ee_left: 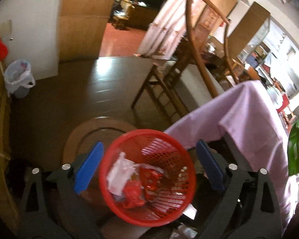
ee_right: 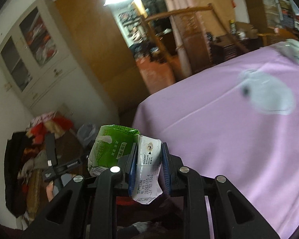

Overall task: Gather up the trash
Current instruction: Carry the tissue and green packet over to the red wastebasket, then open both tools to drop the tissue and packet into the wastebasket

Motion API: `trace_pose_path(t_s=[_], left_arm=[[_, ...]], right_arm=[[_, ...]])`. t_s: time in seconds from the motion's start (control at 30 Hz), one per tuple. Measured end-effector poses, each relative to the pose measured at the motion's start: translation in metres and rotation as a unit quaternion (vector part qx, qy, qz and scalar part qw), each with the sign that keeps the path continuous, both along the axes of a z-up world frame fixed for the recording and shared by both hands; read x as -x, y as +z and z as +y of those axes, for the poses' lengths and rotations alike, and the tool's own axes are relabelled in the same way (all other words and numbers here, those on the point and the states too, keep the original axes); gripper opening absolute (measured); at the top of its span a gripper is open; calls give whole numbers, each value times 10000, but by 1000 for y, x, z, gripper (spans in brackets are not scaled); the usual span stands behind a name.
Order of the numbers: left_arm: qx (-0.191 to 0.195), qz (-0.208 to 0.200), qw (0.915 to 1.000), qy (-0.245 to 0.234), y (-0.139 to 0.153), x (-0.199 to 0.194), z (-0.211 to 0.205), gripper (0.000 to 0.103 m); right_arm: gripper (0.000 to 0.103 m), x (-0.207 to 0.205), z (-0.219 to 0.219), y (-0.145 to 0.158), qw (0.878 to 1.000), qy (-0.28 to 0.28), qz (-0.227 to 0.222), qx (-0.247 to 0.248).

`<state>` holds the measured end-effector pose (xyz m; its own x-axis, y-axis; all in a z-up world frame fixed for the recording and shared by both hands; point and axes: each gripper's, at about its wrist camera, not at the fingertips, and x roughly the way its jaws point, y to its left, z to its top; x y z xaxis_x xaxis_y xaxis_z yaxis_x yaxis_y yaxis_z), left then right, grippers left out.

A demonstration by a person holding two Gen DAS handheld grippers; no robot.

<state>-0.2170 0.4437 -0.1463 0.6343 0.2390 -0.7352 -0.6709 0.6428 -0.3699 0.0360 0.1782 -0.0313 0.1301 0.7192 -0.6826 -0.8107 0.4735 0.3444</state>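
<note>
Seen from above in the left wrist view, a red mesh basket (ee_left: 147,177) holds a white wrapper (ee_left: 119,175) and red wrappers (ee_left: 149,181). My left gripper (ee_left: 148,168) hangs over it, open, its blue pads (ee_left: 87,169) wide apart on either side of the rim and nothing between them. In the right wrist view, my right gripper (ee_right: 149,159) is shut on a crushed green and white drink carton (ee_right: 113,149), pinching its white end. The carton (ee_left: 297,149) also shows at the left wrist view's right edge.
A table under a purple cloth (ee_right: 229,139) lies to the right, with a crumpled white bag (ee_right: 267,93) on it. A round wooden stool (ee_left: 101,127) sits behind the basket. A wooden chair (ee_left: 165,85) and a bag-lined bin (ee_left: 20,77) stand on the floor.
</note>
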Motion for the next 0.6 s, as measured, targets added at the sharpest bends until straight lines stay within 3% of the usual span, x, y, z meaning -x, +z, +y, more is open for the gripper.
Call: trace_pose_path(t_s=[0.17, 0.2, 0.27, 0.47, 0.6], left_arm=[[-210, 164, 9992, 283, 2, 9, 10, 93], [-223, 190, 9991, 308, 3, 8, 10, 93], [-261, 236, 9988, 353, 4, 7, 10, 93], [-508, 258, 9977, 381, 8, 1, 5, 95], [-535, 257, 9980, 239, 9, -7, -5, 95]], right_arm=[[26, 21, 59, -17, 9975, 622, 267, 194], [39, 24, 71, -19, 9967, 719, 312, 227], [55, 27, 84, -19, 9963, 766, 320, 212], [56, 23, 74, -12, 9976, 642, 45, 245], [56, 7, 52, -11, 9989, 394, 122, 217]])
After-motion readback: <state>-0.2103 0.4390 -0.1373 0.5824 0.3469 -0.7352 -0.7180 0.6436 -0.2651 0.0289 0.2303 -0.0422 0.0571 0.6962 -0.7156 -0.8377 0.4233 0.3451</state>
